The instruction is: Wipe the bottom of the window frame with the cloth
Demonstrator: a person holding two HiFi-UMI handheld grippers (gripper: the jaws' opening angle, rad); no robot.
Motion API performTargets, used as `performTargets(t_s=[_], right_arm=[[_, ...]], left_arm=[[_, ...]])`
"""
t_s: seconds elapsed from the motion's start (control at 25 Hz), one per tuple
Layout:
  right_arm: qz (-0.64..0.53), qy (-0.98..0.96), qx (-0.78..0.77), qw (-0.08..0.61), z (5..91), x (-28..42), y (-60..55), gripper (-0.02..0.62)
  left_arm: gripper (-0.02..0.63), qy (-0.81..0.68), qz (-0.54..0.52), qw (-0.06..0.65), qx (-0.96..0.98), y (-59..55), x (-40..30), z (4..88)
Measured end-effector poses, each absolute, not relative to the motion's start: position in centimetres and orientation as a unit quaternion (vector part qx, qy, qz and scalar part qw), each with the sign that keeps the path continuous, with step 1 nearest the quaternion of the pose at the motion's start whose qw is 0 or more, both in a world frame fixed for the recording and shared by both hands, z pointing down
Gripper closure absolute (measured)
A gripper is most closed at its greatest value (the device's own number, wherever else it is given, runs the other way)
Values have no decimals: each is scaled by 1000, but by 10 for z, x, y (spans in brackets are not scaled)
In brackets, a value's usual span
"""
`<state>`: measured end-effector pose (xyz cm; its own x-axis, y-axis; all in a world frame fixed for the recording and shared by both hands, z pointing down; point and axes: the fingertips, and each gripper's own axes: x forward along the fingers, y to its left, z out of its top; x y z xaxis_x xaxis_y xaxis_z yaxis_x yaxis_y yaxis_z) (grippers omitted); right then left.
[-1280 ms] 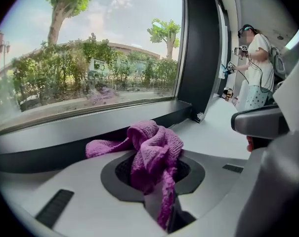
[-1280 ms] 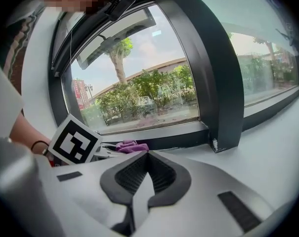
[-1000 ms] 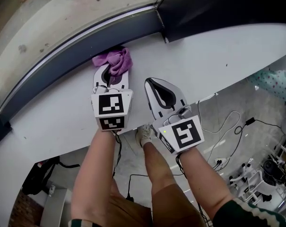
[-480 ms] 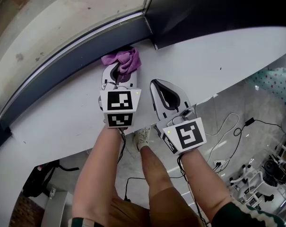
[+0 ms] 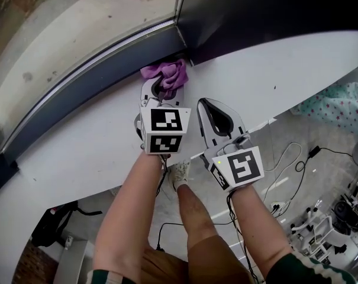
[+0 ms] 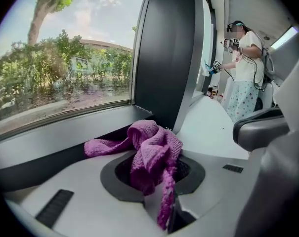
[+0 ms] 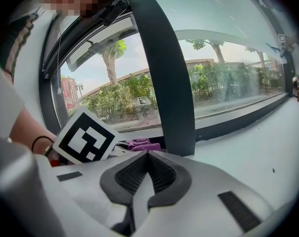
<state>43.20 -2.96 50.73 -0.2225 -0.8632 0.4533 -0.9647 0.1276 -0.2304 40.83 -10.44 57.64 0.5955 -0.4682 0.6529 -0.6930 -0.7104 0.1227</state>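
A purple cloth (image 5: 165,74) is bunched against the dark bottom rail of the window frame (image 5: 90,78), close to the vertical dark post (image 5: 184,40). My left gripper (image 5: 161,87) is shut on the cloth (image 6: 154,154), which spills out over its jaws and trails left along the rail. My right gripper (image 5: 217,116) rests over the white sill (image 5: 273,70) to the right of the left one, shut with nothing in it (image 7: 148,174). From the right gripper view, a bit of the cloth (image 7: 143,144) shows beside the left gripper's marker cube (image 7: 85,139).
The white sill runs on to the right past the post (image 7: 164,73). Below the sill edge lie cables (image 5: 285,158) on the floor. Another person (image 6: 243,68) stands far off along the sill.
My left gripper has slid the cloth rightward along the bottom rail, up to the vertical post. The right gripper has shifted right alongside it.
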Motion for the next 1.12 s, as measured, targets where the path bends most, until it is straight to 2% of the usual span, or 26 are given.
performTargets(t_s=[0.32, 1.12], right_arm=[[231, -737, 626, 108, 503, 458, -26, 581], [236, -727, 633, 121, 500, 454, 5, 581]], left_arm=[[503, -303, 303, 194, 882, -100, 436, 576], [503, -269, 330, 183, 886, -41, 426, 586]])
